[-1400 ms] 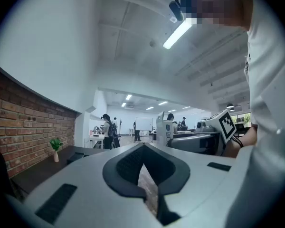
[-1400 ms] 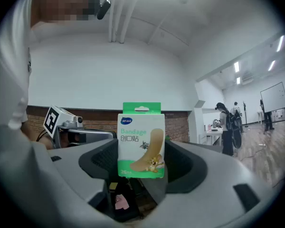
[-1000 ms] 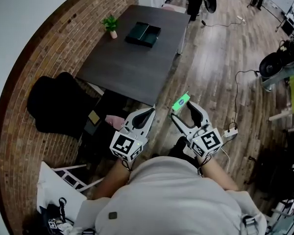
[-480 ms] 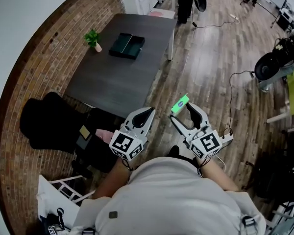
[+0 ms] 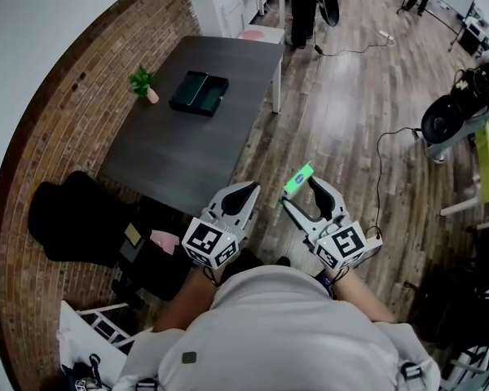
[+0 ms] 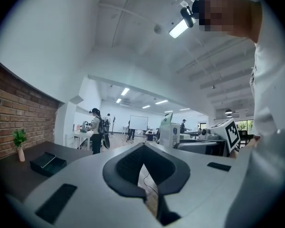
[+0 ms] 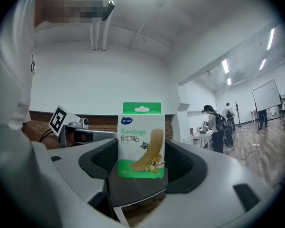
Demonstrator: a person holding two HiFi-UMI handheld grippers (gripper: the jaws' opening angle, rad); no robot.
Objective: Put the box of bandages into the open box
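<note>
At the far left of the head view a small potted plant [image 5: 141, 82] was seen standing by the brick-wall side of the dark bench [image 5: 187, 157]. Just to its right the open box [image 5: 199, 94] was laid with its lid apparently folded back. Its inside was thus left exposed from above, presumably so that something could be lowered straight in; what it contained could not be made out. Nearer the person, the left gripper [image 5: 246, 191] was held low and close to the body, beyond the bench's near edge. Its jaws were shown pressed together with nothing between them in the left gripper view. It was judged to be idle and tucked aside so that the other hand's path was left free. To the right of it the box of bandages [image 5: 298, 179] was carried over the wooden floor, well apart from the open box. It was pinched by its lower part between the jaws of the right gripper [image 5: 301, 194]. In the right gripper view it stood upright with its printed face toward the camera and its green top clear above the jaws. That low grip was judged to suit setting the box down into the open box, once the bench was reached.
</note>
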